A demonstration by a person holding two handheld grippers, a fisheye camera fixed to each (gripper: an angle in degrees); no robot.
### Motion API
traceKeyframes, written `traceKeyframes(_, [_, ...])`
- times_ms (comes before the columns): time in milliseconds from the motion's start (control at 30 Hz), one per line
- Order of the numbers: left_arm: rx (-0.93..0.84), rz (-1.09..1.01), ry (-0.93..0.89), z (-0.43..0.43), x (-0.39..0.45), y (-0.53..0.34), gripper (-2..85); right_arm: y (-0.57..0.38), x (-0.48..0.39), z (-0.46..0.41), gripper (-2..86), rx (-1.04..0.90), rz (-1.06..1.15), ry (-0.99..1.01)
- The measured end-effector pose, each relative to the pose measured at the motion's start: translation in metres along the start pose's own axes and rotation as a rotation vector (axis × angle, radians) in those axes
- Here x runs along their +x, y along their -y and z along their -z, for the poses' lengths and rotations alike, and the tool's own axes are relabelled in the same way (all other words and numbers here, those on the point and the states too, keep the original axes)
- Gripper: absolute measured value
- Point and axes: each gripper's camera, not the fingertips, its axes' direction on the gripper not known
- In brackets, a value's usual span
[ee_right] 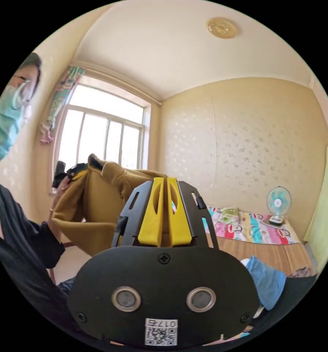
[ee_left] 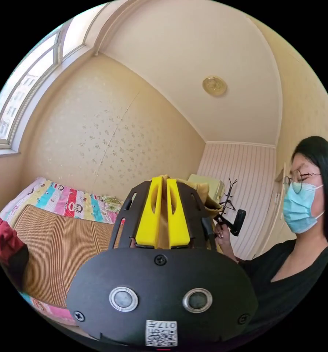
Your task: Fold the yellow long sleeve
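Jaws of left gripper (ee_left: 163,183) and right gripper (ee_right: 163,183) (both raised) clamped on yellow long sleeve (ee_right: 98,198)

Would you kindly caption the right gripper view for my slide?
Both grippers hold the yellow top up above the bed.

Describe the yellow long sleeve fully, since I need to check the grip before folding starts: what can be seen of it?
The yellow long sleeve is a mustard-coloured garment of soft, thick-looking cloth, held up in the air in front of the person, bunched and draping in folds rather than laid flat. In the right gripper view, the right tool has its jaws closed on one edge, while the left tool grips a raised corner near the window. In the left gripper view, cloth sits pinched between the left tool's jaws. Its full shape cannot be seen.
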Motion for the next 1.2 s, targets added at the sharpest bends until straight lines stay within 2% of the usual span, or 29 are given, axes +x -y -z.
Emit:
traceKeyframes(100, [-0.212,0.136,0.128,-0.113,-0.082,0.062,2.5,0.035,0.042,-0.144,2.7,-0.224,0.068,-0.205])
traceKeyframes(167, [-0.532,0.185,0.201,-0.216,-0.17,0.073,3.4,0.024,0.078,-0.236,3.2,-0.413,0.046,-0.343])
traceKeyframes(200, [-0.623,0.239,0.232,-0.234,-0.193,0.063,3.4,-0.002,0.107,-0.284,3.6,-0.612,-0.061,-0.384])
traceKeyframes(233, [-0.732,0.379,0.274,-0.254,-0.229,0.031,3.8,-0.033,0.125,-0.306,4.5,-0.721,-0.184,-0.355])
traceKeyframes(300, [-0.746,0.387,0.135,-0.263,-0.245,-0.021,4.8,-0.082,0.125,-0.301,5.9,-0.652,-0.262,-0.241])
traceKeyframes(367, [-0.767,0.377,0.096,-0.26,-0.248,-0.104,6.6,-0.145,0.114,-0.289,6.9,-0.617,-0.303,-0.13])
traceKeyframes(433, [-0.801,0.387,0.061,-0.262,-0.242,-0.171,8.5,-0.243,0.095,-0.278,7.8,-0.714,-0.399,-0.028])
traceKeyframes(500, [-0.83,0.383,0.026,-0.271,-0.229,-0.226,10.3,-0.312,0.077,-0.265,8.1,-0.783,-0.504,-0.014])
traceKeyframes(600, [-0.852,0.232,0.025,-0.3,-0.188,-0.274,11.6,-0.386,0.041,-0.232,8.8,-0.797,-0.663,0.029])
traceKeyframes(700, [-0.94,0.028,-0.036,-0.345,-0.143,-0.303,12.0,-0.415,0.0,-0.21,8.7,-0.794,-0.573,-0.03])
traceKeyframes(767, [-1.174,-0.059,0.133,-0.389,-0.135,-0.345,9.8,-0.424,-0.023,-0.208,8.0,-0.767,-0.366,-0.073])
traceKeyframes(833, [-1.127,-0.046,0.141,-0.39,-0.136,-0.336,6.8,-0.435,-0.039,-0.213,6.8,-0.751,-0.172,-0.121])
traceKeyframes(900, [-1.115,0.099,0.058,-0.384,-0.155,-0.315,4.6,-0.437,-0.036,-0.218,5.9,-0.76,-0.179,-0.104])
traceKeyframes(967, [-0.709,0.357,-0.115,-0.312,-0.198,-0.262,4.2,-0.437,-0.027,-0.222,5.0,-0.774,-0.245,-0.074])
traceKeyframes(1000, [-0.599,0.421,-0.124,-0.286,-0.212,-0.251,4.3,-0.439,-0.02,-0.222,4.6,-0.769,-0.309,-0.051])
traceKeyframes(1067, [-0.167,0.601,-0.022,-0.163,-0.259,-0.228,4.9,-0.444,-0.013,-0.219,4.2,-0.742,-0.369,-0.026])
traceKeyframes(1100, [-0.074,0.625,0.029,-0.13,-0.266,-0.228,5.0,-0.447,-0.013,-0.217,4.0,-0.726,-0.367,-0.022])
traceKeyframes(1133, [0.067,0.655,0.153,-0.069,-0.276,-0.232,5.5,-0.449,-0.017,-0.216,3.9,-0.717,-0.347,-0.03])
traceKeyframes(1167, [0.139,0.694,0.301,-0.016,-0.281,-0.239,6.1,-0.45,-0.019,-0.216,3.8,-0.716,-0.335,-0.038])
traceKeyframes(1200, [0.149,0.722,0.365,0.004,-0.283,-0.244,7.0,-0.451,-0.023,-0.216,3.7,-0.717,-0.313,-0.058])
